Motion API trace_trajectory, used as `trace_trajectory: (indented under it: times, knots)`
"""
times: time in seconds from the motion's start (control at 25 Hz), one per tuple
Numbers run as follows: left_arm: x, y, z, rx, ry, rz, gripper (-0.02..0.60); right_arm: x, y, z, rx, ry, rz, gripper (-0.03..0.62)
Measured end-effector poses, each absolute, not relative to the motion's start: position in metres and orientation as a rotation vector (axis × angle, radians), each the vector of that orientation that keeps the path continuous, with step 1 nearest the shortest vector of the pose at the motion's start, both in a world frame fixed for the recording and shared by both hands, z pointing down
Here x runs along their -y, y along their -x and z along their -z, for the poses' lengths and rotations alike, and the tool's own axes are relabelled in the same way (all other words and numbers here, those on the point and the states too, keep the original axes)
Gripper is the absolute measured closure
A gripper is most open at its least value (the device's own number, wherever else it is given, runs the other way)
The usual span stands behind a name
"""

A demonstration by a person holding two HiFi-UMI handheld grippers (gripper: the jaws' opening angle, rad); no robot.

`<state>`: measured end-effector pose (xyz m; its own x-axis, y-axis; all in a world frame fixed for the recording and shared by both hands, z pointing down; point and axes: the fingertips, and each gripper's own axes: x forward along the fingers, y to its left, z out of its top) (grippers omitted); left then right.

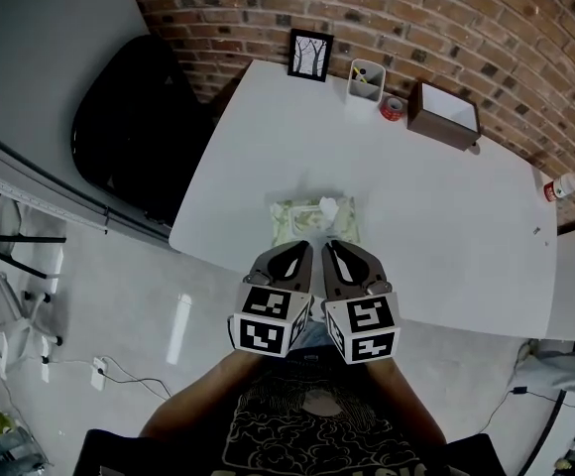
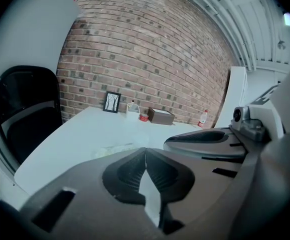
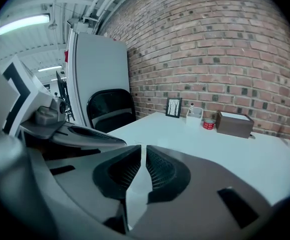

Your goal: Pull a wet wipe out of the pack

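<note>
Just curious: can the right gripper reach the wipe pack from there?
Probably yes: the wipe pack lies just ahead of the right gripper, nothing between, though its jaws are shut.

office w/ desk (image 1: pixel 446 216), chair (image 1: pixel 129 127)

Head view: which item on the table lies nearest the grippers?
The wet wipe pack, just ahead of the left gripper and right gripper; the picture frame, brown box and bottle stand far back by the brick wall.
</note>
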<state>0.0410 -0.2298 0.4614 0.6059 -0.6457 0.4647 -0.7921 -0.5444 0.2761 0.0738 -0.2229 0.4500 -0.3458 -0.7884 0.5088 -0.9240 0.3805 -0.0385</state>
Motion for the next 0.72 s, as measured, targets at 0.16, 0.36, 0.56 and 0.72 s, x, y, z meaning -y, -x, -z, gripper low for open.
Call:
trace_trajectory:
  times: [0.16,0.36,0.56,0.72]
  knots:
    - [0.241,-0.040,-0.471,1.157,-2.347,-0.455,0.569,0.235,-0.076,-0.461,2.227,-1.453,-0.471,0.572]
    - [0.254,-0.041,-0.480,1.166,-2.315,-0.473,0.569,0.248,-0.077,-0.474,2.225,-1.407,-0.500,0.526]
    - [0.262,-0.038,-0.486,1.178,-2.290,-0.487,0.569,0.254,-0.078,-0.490,2.205,-1.370,-0.537,0.508]
    - [0.267,-0.038,-0.491,1.190,-2.272,-0.489,0.569,0.262,-0.078,-0.494,2.200,-1.358,-0.540,0.508]
